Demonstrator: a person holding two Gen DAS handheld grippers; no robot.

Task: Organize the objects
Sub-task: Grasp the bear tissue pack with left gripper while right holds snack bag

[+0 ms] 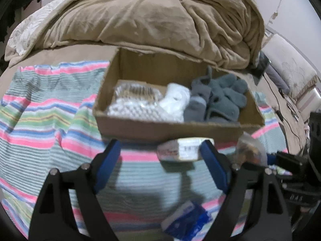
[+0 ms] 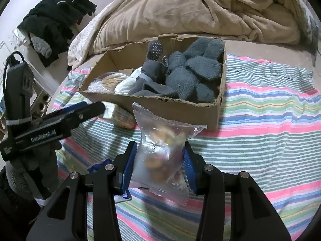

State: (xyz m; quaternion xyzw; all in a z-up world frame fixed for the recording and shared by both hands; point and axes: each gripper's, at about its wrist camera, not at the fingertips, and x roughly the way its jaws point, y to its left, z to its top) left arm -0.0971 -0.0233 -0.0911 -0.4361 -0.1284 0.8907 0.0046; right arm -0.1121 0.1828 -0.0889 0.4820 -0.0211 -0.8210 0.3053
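A cardboard box (image 1: pixel 160 126) stands on the striped cloth, holding grey socks (image 1: pixel 216 98), a white bundle (image 1: pixel 176 98) and clear packets (image 1: pixel 132 102). My left gripper (image 1: pixel 160 154) is open just in front of the box. A small pale packet (image 1: pixel 180 150) lies on the cloth by its right finger, with a wide gap to the left finger. My right gripper (image 2: pixel 159 156) is shut on a clear snack bag (image 2: pixel 160 152), held upright above the cloth before the box (image 2: pixel 180 110). The right wrist view shows the left gripper (image 2: pixel 98 107) from the side, over the pale packet (image 2: pixel 120 116).
A blue packet (image 1: pixel 188 223) lies on the striped cloth (image 1: pixel 40 120) near me. A rumpled beige blanket (image 1: pixel 150 20) is heaped behind the box. Dark clothes (image 2: pixel 58 20) are piled at the far left off the bed. A pillow (image 1: pixel 291 70) lies at the right.
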